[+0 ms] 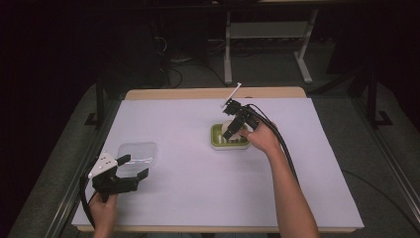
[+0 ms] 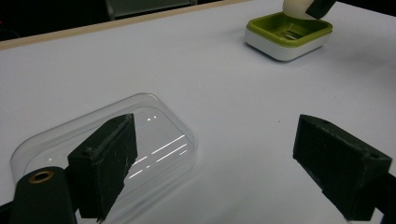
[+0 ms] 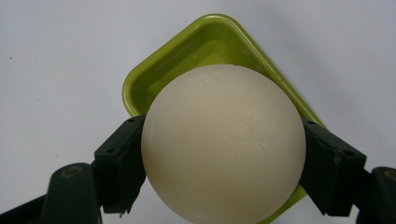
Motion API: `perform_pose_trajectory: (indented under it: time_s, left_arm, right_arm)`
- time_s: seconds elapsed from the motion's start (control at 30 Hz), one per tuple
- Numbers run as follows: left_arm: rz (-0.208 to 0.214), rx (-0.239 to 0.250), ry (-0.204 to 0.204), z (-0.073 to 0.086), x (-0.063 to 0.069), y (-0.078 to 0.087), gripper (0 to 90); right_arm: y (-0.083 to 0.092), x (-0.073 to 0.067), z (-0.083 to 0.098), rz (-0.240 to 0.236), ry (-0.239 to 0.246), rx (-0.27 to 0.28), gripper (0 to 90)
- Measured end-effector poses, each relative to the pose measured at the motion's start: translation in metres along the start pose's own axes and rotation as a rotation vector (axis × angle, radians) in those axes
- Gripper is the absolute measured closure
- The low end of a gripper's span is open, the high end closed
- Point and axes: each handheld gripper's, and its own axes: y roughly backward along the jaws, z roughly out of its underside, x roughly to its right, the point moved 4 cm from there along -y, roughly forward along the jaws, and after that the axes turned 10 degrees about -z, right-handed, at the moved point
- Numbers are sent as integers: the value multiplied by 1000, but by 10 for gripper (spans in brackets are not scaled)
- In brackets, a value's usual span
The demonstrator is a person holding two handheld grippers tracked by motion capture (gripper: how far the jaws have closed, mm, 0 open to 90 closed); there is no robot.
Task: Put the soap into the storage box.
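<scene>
The right gripper (image 3: 219,186) holds the cream ball (image 3: 223,142) between its fingers, above the green dish (image 3: 154,77) (mid-table). The left gripper (image 2: 212,163), fingers wide apart, grips nothing beside the clear lid (image 2: 163,119) at near left.

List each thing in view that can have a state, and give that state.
right gripper: shut on the cream ball.
cream ball: gripped, above the green soap dish.
green soap dish: upright on the table.
clear lid: flat on the table, not gripped.
left gripper: open, holding nothing.
</scene>
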Motion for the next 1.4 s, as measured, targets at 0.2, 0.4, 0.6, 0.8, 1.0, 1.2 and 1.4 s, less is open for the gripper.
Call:
perform_pose_trajectory:
  time_s: [0.2,0.4,0.6,0.8,1.0,1.2,1.4]
  left_arm:
    - [-2,3,3,0,0,0,129]
    - [0,1,-1,0,0,0,129]
    - [-3,6,4,0,0,0,129]
    - [-1,4,4,0,1,0,129]
    - [-1,3,3,0,1,0,129]
    - [-2,1,1,0,0,0,129]
    - [-1,5,3,0,0,0,129]
  right_arm:
    - [-5,1,-2,-2,-9,2,234]
    - [-9,1,-4,-5,-16,-4,235]
    - [-13,3,-5,-3,-17,-9,235]
    - [-15,3,-6,-4,-29,-9,235]
    - [-17,6,-6,3,-35,-12,234]
    - [-21,4,-7,-2,-57,-16,234]
    - [-25,6,-7,4,-50,-26,234]
